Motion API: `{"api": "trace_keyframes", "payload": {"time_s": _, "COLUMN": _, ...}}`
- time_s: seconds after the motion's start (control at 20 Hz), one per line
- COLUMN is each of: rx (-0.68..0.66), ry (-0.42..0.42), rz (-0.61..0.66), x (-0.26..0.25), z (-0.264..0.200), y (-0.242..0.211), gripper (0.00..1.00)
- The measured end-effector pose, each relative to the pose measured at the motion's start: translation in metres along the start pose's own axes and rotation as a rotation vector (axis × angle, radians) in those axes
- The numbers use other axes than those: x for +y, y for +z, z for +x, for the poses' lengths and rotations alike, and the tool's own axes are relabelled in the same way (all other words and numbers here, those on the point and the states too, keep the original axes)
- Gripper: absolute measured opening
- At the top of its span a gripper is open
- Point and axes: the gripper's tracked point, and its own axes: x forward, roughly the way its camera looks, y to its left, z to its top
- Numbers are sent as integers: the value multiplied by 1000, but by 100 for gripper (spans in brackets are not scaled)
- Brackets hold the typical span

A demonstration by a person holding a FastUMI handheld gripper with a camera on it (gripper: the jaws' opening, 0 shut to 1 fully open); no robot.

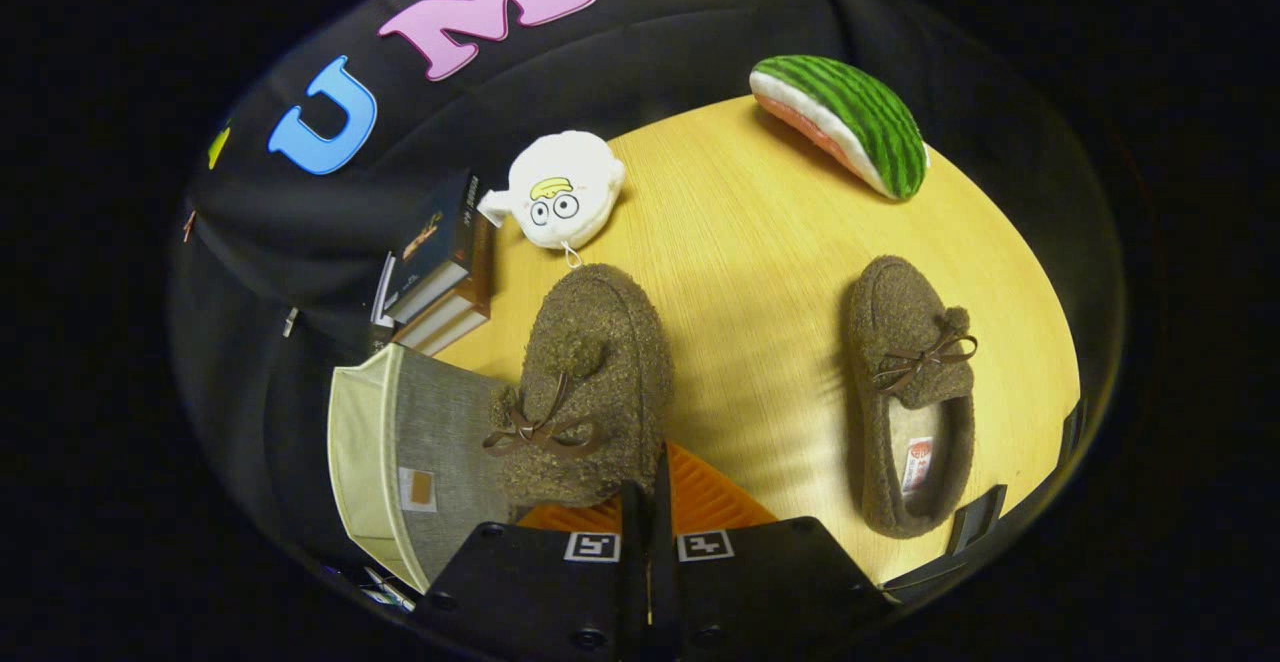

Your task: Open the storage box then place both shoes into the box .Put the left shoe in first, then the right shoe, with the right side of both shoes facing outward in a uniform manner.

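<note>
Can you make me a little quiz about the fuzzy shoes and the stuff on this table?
1. True or false: both brown shoes lie flat on the table.
2. Which toy sits beside the books? A) watermelon slice B) white plush
3. Fill in: the gripper fingers are pinched on the raised ____.

Key: 1. False; only the other shoe lies on the table. 2. B. 3. shoe, hanging partly over the open grey box.
</note>
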Motion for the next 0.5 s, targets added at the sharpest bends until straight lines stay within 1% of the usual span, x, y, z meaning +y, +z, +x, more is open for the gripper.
{"api": "trace_keyframes", "payload": {"time_s": 0.3, "rx": -122, "ry": 27, "rz": 56, "x": 45, "z": -55, "y": 17, "gripper": 6}}
{"api": "trace_keyframes", "payload": {"time_s": 0.4, "rx": -148, "ry": 39, "rz": 84, "x": 61, "z": -66, "y": 20, "gripper": 6}}
{"api": "trace_keyframes", "payload": {"time_s": 0.5, "rx": -155, "ry": 68, "rz": 125, "x": 78, "z": -74, "y": 21, "gripper": 6}}
